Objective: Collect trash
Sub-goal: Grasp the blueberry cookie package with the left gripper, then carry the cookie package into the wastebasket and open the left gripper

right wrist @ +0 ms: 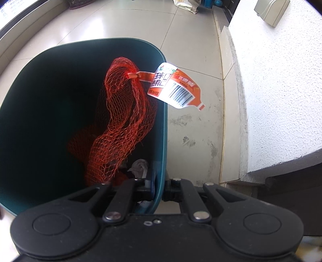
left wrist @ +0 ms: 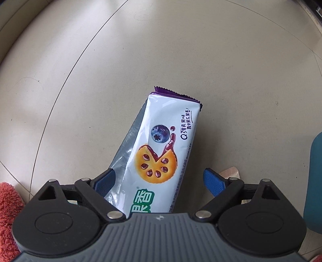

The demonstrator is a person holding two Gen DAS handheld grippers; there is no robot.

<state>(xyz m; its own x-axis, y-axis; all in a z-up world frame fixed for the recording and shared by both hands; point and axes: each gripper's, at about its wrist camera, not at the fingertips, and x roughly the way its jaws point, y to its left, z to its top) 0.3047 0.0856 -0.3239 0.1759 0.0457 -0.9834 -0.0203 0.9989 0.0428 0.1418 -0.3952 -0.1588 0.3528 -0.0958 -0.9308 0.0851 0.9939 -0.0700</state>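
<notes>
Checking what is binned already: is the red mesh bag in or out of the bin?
Mostly in: the red mesh bag hangs down inside the bin, only its label sticking out over the rim.

Beige floor tiles (left wrist: 181,50) are filling the left wrist view, thin dark grout lines curving across them. A red fuzzy cloth (left wrist: 8,209) is showing at the near left edge, and a small tan scrap (left wrist: 231,171) is lying on the floor to the near right.

In the right wrist view, a white rough-plastered wall (right wrist: 281,90) is running along the right side, with grey smudges marking the floor (right wrist: 193,125) beside its base. A grey box (right wrist: 271,12) is hanging on that wall at the far right. A pale bag (right wrist: 187,5) is sitting on the floor at the far edge, and a dark ledge (right wrist: 291,181) is jutting out at the near right.
</notes>
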